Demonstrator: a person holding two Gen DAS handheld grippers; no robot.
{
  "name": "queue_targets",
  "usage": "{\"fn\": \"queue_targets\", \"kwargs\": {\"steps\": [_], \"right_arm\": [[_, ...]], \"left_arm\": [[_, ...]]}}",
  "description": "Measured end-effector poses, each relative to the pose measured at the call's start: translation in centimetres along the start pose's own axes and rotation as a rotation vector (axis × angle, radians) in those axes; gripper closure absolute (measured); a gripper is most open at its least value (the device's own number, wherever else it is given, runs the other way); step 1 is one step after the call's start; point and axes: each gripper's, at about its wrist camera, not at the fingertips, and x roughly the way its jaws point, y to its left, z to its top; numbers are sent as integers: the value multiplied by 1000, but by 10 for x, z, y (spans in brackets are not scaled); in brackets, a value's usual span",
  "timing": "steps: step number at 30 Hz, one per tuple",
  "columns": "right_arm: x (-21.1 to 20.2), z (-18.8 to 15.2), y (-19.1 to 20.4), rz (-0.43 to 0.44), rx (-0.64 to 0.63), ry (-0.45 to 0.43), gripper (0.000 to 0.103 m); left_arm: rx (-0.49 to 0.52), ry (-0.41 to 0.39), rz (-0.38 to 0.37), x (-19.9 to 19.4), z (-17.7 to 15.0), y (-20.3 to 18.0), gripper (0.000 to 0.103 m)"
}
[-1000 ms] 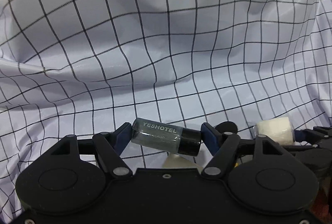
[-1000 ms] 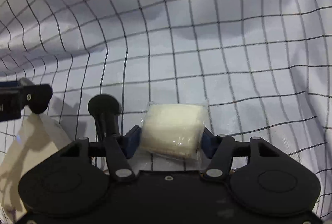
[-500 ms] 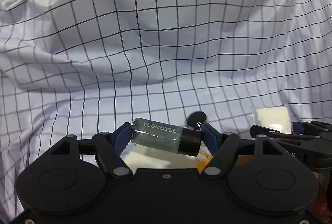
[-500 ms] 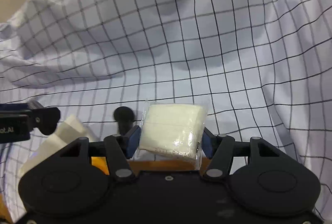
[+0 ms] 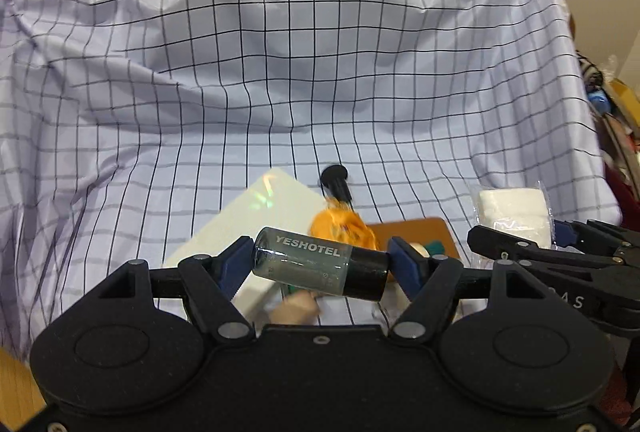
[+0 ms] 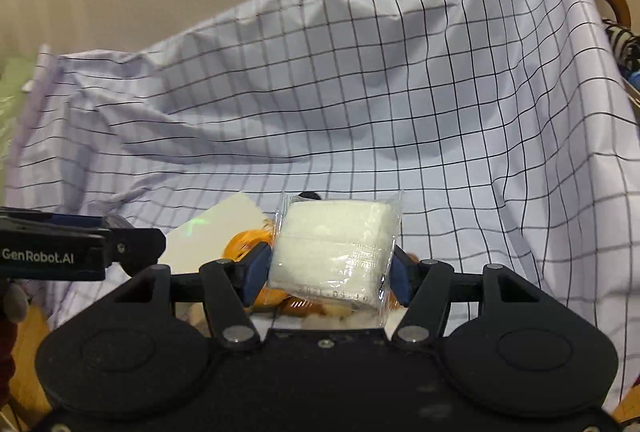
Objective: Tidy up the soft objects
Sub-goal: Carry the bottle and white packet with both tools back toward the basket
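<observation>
Left wrist view: your left gripper (image 5: 320, 262) clamps the bottle (image 5: 320, 263) end to end above the cloth (image 5: 320, 79); it could pivot out. Your right gripper (image 6: 328, 264) squeezes the pad (image 6: 334, 252), whose slick wrapper may slide free.

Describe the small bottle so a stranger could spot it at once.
Start at the checked cloth draped across the scene. In front of it, the left gripper clamps the bottle sideways. Unlike the white wrapped pad nearby, it is clear, black-capped and lettered YESHOTEL.
</observation>
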Motion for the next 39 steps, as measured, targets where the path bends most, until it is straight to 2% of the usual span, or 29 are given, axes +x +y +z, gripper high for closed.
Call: {"fn": "queue_targets", "kwargs": {"steps": [5,14,20,30,39], "right_arm": [[-35,-28,1,50,9,2,42],[-77,-78,-2,77,52,15,42],[-98,-113,-2,95,49,24,42],[-119,-149,-6,115,75,37,42],[-132,-170,-11,91,80,40,42]], "left_arm": [[-20,-11,-7,-22,-34,-3,35],[-55,-2,-2,-44,-95,-16,35],[-71,5,30,-53,-129,-27,35],[-104,-3,71,-70,-167,-39,35],[-140,-38,95,-86,-188,-48,35]]}}
